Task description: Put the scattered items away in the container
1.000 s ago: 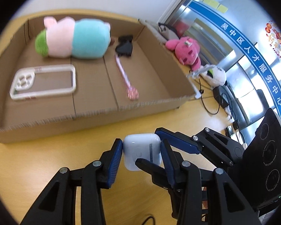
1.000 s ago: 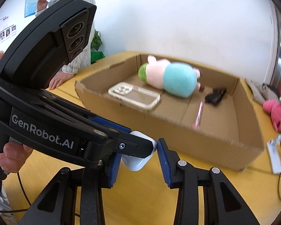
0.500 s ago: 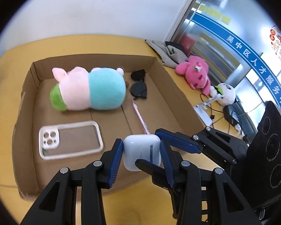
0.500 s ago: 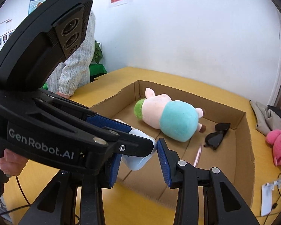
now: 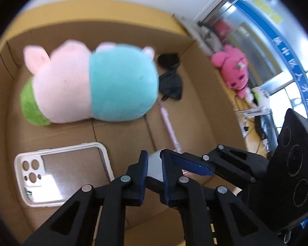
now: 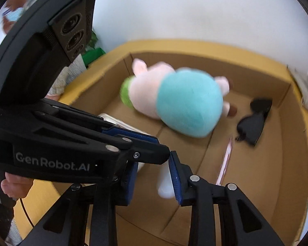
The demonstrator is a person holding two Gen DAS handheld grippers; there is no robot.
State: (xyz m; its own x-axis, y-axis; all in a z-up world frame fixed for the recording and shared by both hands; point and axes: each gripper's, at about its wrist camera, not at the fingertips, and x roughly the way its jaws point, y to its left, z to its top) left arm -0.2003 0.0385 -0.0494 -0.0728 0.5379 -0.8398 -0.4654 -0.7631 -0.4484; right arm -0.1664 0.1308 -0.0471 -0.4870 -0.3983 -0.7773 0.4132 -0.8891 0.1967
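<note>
While blurred over the box (image 5: 197,94) — white, smooth-cornered earbud case (image 5: 155,166).

- I see only a pale blurred sliver of the white case (image 5: 154,165) between the left gripper (image 5: 154,164) jaws; contact undeterminable.
- Phone case (image 6: 121,123) mostly hidden behind that tool in the right view.
- Plush toy (image 5: 92,84) motion-blurred.
- Pen (image 6: 225,160) smeared, lower end covered.

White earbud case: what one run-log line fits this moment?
item: white plastic earbud case | state: loose beneath jaws, inside brown cardboard box | left hand-held gripper: jaws closing, nothing gripped
</note>
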